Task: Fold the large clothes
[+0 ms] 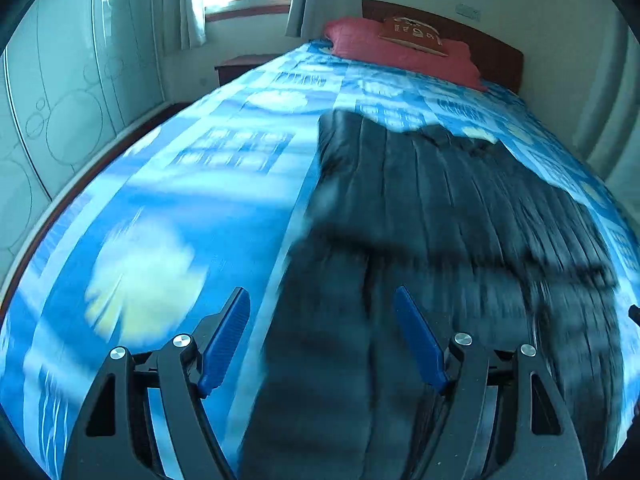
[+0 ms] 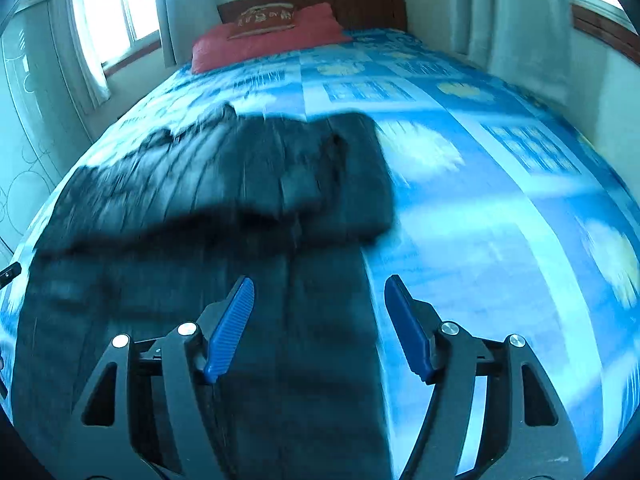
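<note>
A large dark quilted garment (image 1: 440, 208) lies spread on a bed with a blue patterned sheet (image 1: 168, 208); its far part is folded over the near part. In the left wrist view my left gripper (image 1: 322, 300) is open above the garment's left edge, with nothing between its blue pads (image 1: 226, 340). In the right wrist view the same garment (image 2: 224, 184) fills the left half. My right gripper (image 2: 318, 288) is open over the garment's right edge, with nothing held between its blue pads (image 2: 230, 328). Both views are motion-blurred.
A red pillow (image 1: 400, 50) with a small brown cushion (image 1: 416, 34) lies at the wooden headboard (image 2: 360, 2). A wardrobe (image 1: 60, 112) stands left of the bed, a nightstand (image 1: 240, 66) beside it. Curtains (image 2: 516, 24) and windows line the walls. Bare sheet (image 2: 500, 220) lies right of the garment.
</note>
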Action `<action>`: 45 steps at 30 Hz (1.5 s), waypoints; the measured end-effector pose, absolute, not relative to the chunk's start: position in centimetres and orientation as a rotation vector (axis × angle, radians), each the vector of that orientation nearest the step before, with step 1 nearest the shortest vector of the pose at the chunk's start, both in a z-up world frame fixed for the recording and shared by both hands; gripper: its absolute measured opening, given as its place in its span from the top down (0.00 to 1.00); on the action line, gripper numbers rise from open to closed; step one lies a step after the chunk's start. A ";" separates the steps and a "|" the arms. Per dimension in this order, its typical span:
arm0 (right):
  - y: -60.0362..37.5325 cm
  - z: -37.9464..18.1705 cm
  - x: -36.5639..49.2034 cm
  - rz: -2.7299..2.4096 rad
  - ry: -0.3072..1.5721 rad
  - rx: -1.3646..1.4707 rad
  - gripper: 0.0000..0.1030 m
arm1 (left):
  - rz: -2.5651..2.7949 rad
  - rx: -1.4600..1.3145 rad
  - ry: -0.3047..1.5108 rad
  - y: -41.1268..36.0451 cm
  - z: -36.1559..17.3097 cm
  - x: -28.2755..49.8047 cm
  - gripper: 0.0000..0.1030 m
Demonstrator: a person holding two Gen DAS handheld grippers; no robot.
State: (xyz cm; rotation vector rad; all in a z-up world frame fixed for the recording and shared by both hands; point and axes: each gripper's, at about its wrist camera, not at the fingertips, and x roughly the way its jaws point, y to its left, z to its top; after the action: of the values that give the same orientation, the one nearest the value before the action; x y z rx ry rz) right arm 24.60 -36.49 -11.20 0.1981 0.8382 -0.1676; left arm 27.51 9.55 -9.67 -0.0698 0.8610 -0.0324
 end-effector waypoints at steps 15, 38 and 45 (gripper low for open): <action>-35.0 -16.2 5.2 -0.174 0.971 0.357 0.33 | -0.086 -0.289 0.978 15.5 -14.4 8.5 0.28; -31.8 -16.1 2.4 -0.072 0.931 0.377 0.84 | -0.254 -0.401 0.994 14.0 -15.0 5.5 0.66; -32.4 -15.1 1.6 -0.026 0.892 0.443 0.89 | -0.269 -0.425 0.958 14.0 -13.5 4.9 0.84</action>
State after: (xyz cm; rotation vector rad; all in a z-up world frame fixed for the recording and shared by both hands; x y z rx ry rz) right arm 1.64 -32.44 -15.07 0.4425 0.8917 -0.0260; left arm 4.87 13.95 -13.54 -0.4246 0.9581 -0.2695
